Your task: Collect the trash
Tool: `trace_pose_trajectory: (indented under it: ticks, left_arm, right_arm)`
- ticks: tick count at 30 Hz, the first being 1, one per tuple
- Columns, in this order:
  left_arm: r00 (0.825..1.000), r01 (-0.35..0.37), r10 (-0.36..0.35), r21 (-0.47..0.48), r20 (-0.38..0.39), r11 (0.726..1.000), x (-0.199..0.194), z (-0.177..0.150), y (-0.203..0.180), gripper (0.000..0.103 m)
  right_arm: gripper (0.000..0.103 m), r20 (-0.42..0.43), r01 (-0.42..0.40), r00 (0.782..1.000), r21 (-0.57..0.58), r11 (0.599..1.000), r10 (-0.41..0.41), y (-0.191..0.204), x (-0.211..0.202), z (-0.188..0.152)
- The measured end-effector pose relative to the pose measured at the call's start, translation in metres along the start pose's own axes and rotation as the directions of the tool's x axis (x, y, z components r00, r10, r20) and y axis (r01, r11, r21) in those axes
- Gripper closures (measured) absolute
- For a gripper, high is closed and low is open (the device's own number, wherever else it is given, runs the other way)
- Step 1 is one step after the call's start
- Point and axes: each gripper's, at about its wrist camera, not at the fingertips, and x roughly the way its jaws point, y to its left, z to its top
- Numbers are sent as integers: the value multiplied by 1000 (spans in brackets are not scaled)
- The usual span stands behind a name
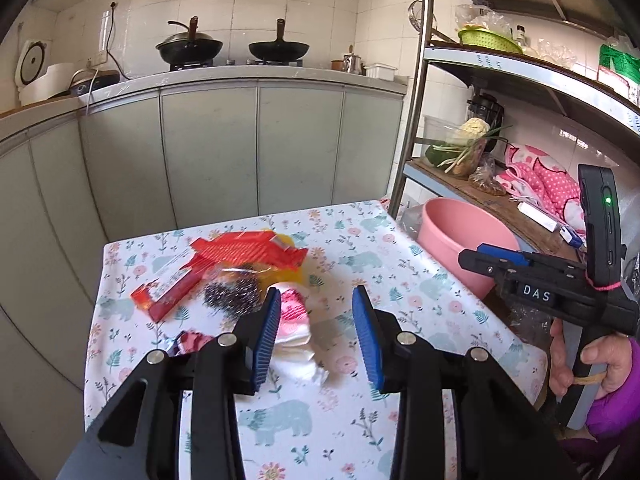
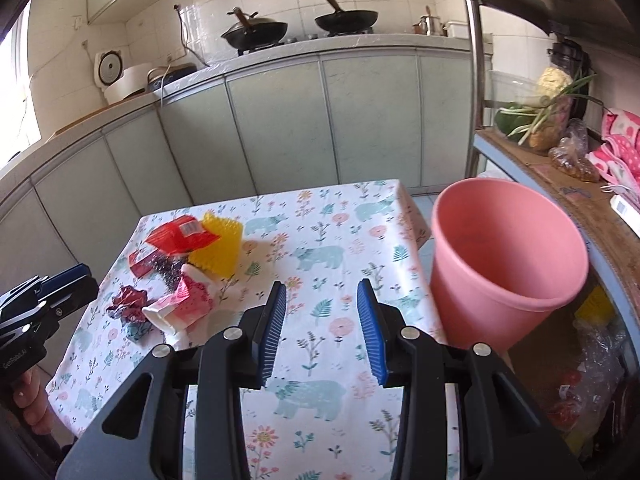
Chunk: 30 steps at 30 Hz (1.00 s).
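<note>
Left gripper: jaws wide apart, nothing held; the blue pads hover over the tablecloth.
Right gripper: jaws equally wide, empty, over bare cloth.
Trash location: a loose heap lies ahead of the left gripper. The pink-and-white wrapper sits just beyond and partly between its fingertips, against the left pad. The steel scourer and the red packet lie further ahead and to the left. A small crumpled dark-red wrapper lies to the left of the heap.
Handling, judged: the wrapper looks light, soft and crushable, with a slick printed face. A pinch across its bunched middle should hold better than one on the flat white end. The scourer should be springy and easy to grip.
Receptacle: the pink bin stands just off the table edge, ahead and right of the right gripper, mouth open.
Edges: the table ends short of the bin. A metal shelf post rises beyond it.
Open room: the cloth between heap and bin is bare, leaving a free path rightward.
</note>
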Motion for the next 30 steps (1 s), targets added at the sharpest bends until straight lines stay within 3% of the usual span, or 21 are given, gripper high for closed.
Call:
trace_pose_trajectory:
  ticks: [9, 14, 18, 21, 26, 30]
  left_arm:
    - [993, -111, 107, -79, -46, 991, -8, -29, 59, 67]
    - [991, -114, 105, -102, -89, 988, 0, -41, 74, 67]
    - [993, -81, 74, -69, -95, 994, 7, -46, 70, 67]
    - [991, -99, 97, -19, -89, 995, 11, -48, 67, 67]
    - [992, -86, 82, -37, -98, 996, 13, -52, 76, 67]
    - [994, -75, 80, 61, -75, 995, 11, -56, 66, 67]
  right_arm:
    - [65, -61, -70, 996, -52, 996, 67, 30, 26, -3]
    - [65, -85, -103, 992, -80, 991, 96, 40, 33, -6]
    - [65, -105, -121, 988, -99, 988, 111, 48, 39, -10]
    - [65, -119, -127, 986, -105, 986, 114, 52, 42, -12]
    - [65, -134, -146, 982, -110, 983, 130, 58, 48, -14]
    - [65, -155, -162, 978, -127, 979, 141, 66, 53, -18]
